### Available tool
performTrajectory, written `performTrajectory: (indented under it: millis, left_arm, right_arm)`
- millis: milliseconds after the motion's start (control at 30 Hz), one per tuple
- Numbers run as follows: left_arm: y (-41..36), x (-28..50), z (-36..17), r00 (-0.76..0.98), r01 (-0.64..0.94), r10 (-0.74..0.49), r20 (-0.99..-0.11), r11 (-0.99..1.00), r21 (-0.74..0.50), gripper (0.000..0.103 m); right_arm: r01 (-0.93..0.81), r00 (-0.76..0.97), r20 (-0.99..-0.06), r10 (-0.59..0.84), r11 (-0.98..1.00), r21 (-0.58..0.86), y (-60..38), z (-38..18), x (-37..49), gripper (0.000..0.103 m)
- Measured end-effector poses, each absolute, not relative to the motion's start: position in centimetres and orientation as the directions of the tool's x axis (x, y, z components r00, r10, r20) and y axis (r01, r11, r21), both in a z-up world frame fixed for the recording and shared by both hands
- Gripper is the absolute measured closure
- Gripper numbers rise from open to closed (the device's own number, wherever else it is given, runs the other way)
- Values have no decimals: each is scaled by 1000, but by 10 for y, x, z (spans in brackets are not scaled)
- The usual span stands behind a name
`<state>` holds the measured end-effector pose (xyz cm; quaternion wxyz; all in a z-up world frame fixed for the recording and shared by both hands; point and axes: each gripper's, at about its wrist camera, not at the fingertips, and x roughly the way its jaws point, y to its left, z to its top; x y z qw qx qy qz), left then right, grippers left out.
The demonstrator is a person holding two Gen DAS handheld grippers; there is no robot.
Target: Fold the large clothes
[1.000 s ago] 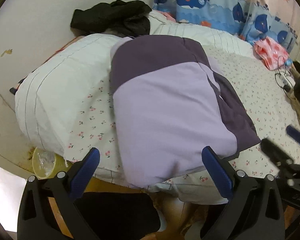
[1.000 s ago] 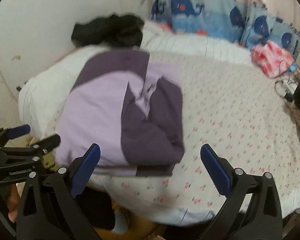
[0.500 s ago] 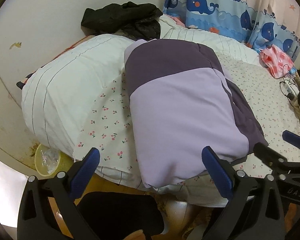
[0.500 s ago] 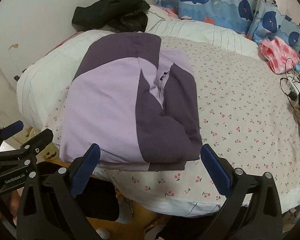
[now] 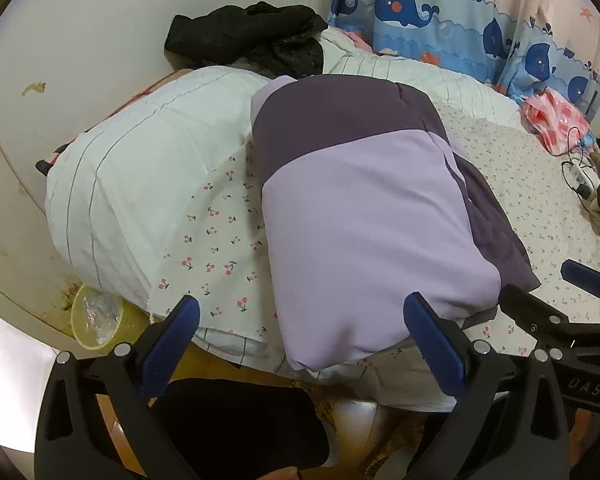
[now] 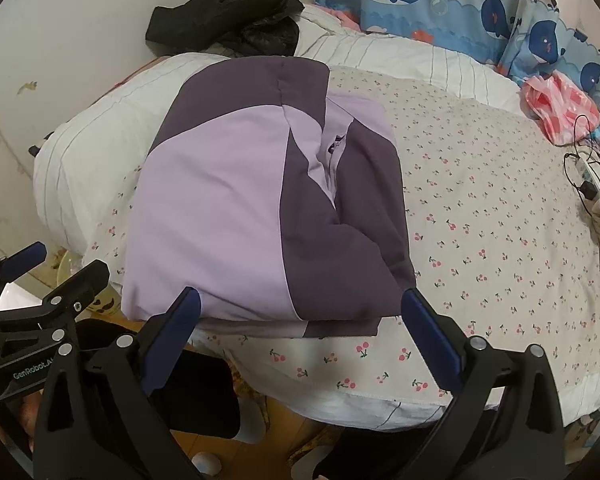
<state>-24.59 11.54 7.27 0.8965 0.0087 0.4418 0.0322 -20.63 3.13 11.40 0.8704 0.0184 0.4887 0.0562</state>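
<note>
Already folded: purple jacket (image 6: pixel 260 208) lying as a compact block near front edge of bed (image 6: pixel 500 240). Left gripper (image 5: pixel 300 332) and right gripper (image 6: pixel 300 320) hovering just short of it, fingers spread wide, holding nothing. Probably soft, padded, light, springy; best pinched at thick near hem, both corners, to avoid unfolding.

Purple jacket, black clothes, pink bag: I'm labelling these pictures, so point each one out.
Purple jacket (image 6: pixel 220 216), right wrist view, light front panel.
Black clothes (image 5: pixel 244 32), left wrist view, middle of pile.
Pink bag (image 6: pixel 556 112), right wrist view, centre.
</note>
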Motion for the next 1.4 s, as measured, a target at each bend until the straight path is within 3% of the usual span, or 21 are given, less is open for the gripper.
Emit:
performTrajectory:
  millis: [1400]
  left_arm:
    - [106,-254,69,598,-43,63,-799,998,47,5]
  right_arm:
    - [-59,496,-862,108,994,90,21,106,-213,6]
